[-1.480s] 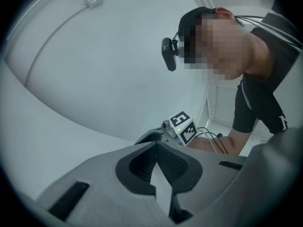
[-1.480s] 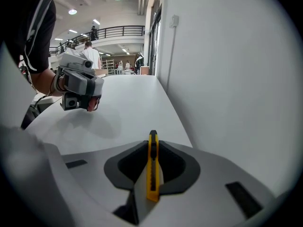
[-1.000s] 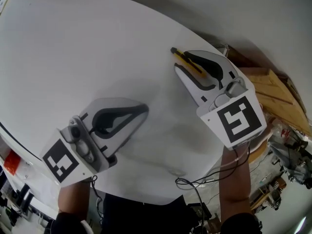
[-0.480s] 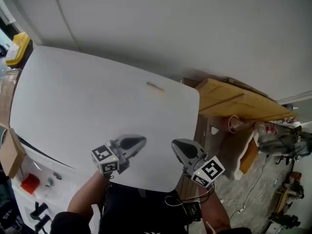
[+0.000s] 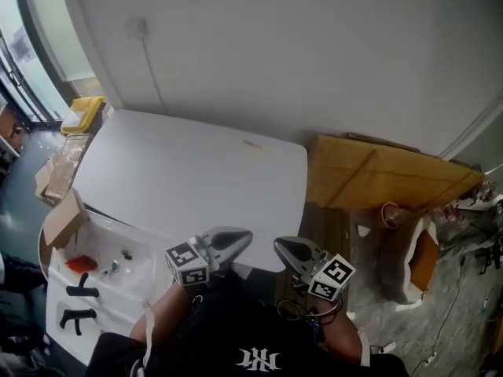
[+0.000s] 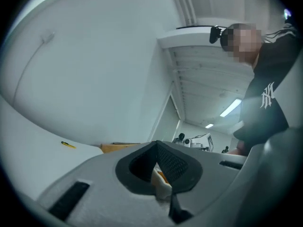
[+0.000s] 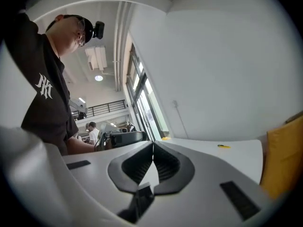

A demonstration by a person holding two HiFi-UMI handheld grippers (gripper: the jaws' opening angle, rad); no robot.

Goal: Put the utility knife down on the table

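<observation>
Status: utility knife (image 5: 253,144) laid on the table (image 5: 157,171), near its 12 o'clock edge.
The left gripper (image 5: 245,236) and right gripper (image 5: 278,246) are held clenched and empty at 6 o'clock, well apart from it.

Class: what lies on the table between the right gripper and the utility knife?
Nothing; the head view shows only bare white table between the right gripper and the utility knife at the far edge.
</observation>
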